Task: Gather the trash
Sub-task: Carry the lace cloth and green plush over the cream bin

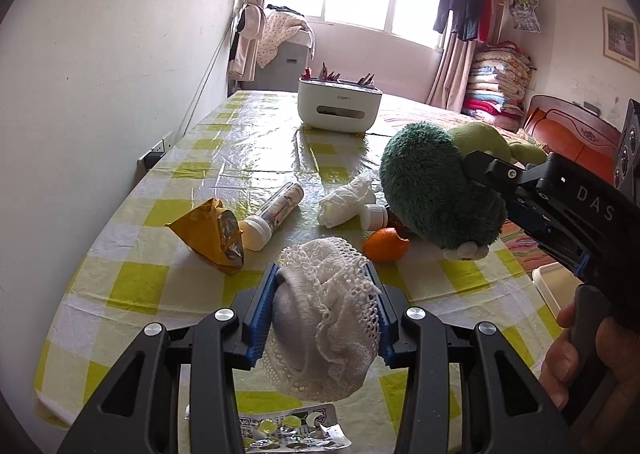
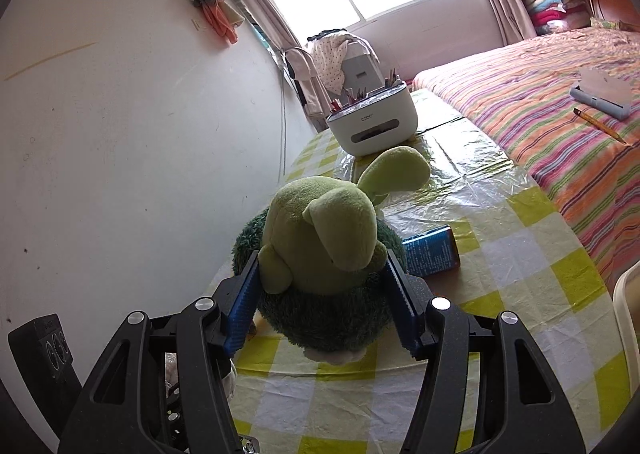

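My left gripper [image 1: 322, 288] is shut on a white lace sock [image 1: 328, 318] and holds it above the checked table [image 1: 132, 286]. My right gripper [image 2: 320, 290] is shut on a green plush toy [image 2: 320, 254], which also shows in the left wrist view [image 1: 432, 189]. On the table lie a yellow foil wrapper [image 1: 212, 234], a white-capped tube [image 1: 272, 213], a crumpled tissue [image 1: 344, 201], a small white-capped bottle [image 1: 374, 215], an orange peel [image 1: 386, 246] and a pill blister pack [image 1: 292, 430].
A white organizer box [image 1: 338, 105] with pencils stands at the table's far end. A blue can [image 2: 430, 252] lies behind the plush. A striped bed [image 2: 540, 101] runs along the right. The white wall [image 1: 100, 93] borders the left.
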Demonstrator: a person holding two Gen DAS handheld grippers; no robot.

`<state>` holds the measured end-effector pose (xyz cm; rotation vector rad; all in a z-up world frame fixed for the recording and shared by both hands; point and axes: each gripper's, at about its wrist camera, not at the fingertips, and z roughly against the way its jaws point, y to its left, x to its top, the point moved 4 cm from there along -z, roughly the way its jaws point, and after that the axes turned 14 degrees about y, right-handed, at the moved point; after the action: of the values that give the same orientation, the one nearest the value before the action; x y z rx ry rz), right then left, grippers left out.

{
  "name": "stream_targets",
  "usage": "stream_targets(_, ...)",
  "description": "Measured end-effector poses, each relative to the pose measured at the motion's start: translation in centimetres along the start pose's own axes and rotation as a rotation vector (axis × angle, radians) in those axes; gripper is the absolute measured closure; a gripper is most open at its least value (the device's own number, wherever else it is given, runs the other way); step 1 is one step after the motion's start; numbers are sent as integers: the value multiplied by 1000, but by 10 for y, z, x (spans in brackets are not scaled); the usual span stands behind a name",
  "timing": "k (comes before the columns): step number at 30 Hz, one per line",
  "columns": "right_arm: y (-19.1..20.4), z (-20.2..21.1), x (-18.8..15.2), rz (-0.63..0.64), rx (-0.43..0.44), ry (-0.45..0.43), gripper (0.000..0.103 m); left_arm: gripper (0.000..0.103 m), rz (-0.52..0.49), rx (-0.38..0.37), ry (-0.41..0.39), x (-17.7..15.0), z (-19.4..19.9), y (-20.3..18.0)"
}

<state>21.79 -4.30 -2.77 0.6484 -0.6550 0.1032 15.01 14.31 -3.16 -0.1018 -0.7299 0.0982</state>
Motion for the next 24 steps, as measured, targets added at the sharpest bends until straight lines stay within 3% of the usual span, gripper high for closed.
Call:
stream_targets(17,-78,62,5,-131,-137,-125,46,62,-108,-81,-3,3,-4,-74)
stream_targets(24,-108,86,1,-193,-247,-165,46,62,-156,-126,21,-1,-11,-107)
